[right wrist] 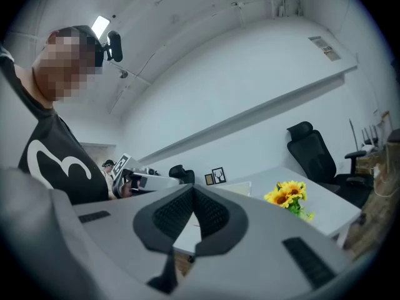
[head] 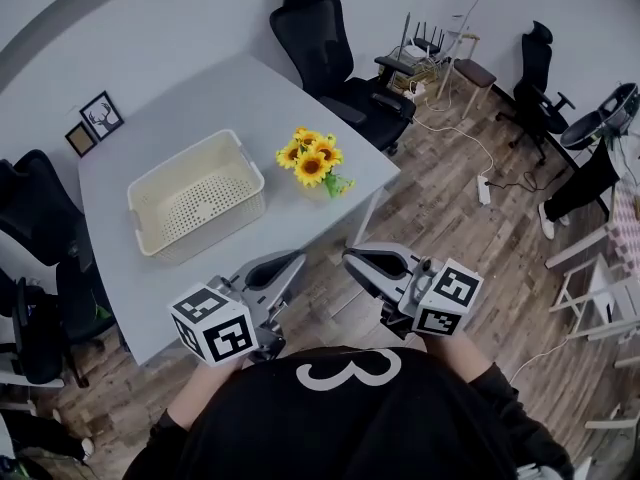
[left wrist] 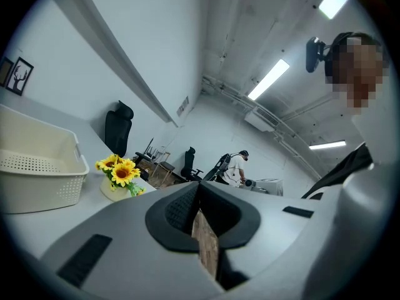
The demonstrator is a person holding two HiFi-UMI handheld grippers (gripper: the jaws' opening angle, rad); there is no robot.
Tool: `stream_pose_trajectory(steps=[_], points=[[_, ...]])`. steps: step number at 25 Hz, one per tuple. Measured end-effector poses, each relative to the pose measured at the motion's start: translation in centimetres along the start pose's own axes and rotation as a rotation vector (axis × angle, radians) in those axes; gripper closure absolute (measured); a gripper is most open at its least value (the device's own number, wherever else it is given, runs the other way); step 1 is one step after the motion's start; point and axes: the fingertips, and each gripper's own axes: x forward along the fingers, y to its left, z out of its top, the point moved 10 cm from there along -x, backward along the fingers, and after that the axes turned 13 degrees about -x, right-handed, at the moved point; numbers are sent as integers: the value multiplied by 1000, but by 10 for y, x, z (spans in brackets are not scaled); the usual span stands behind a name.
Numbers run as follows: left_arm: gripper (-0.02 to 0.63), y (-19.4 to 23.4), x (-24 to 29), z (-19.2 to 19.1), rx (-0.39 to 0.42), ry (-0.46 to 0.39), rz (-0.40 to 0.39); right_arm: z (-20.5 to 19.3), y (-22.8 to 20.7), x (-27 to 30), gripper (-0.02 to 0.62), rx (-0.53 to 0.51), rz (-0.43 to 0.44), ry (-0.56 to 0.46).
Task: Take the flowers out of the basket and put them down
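Note:
A bunch of yellow sunflowers (head: 311, 159) in a small pale pot stands on the grey table (head: 200, 98) near its right front corner, outside the cream basket (head: 197, 195), which is empty. The flowers also show in the left gripper view (left wrist: 119, 170) and the right gripper view (right wrist: 287, 194). Both grippers are held close to the person's chest, off the table's front edge. My left gripper (head: 283, 263) is shut with nothing in it. My right gripper (head: 360, 258) is shut and empty too.
Two small picture frames (head: 93, 121) lean at the table's back left. Black office chairs (head: 330, 48) stand behind and left of the table. Cables and a stool (head: 474, 73) lie on the wooden floor at the right.

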Motion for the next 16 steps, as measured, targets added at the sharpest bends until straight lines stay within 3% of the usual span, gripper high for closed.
stream_pose_trajectory(steps=[16], points=[[593,-3,-2,9,20,-14,-11,14,1,5,589,-26,29,-34]])
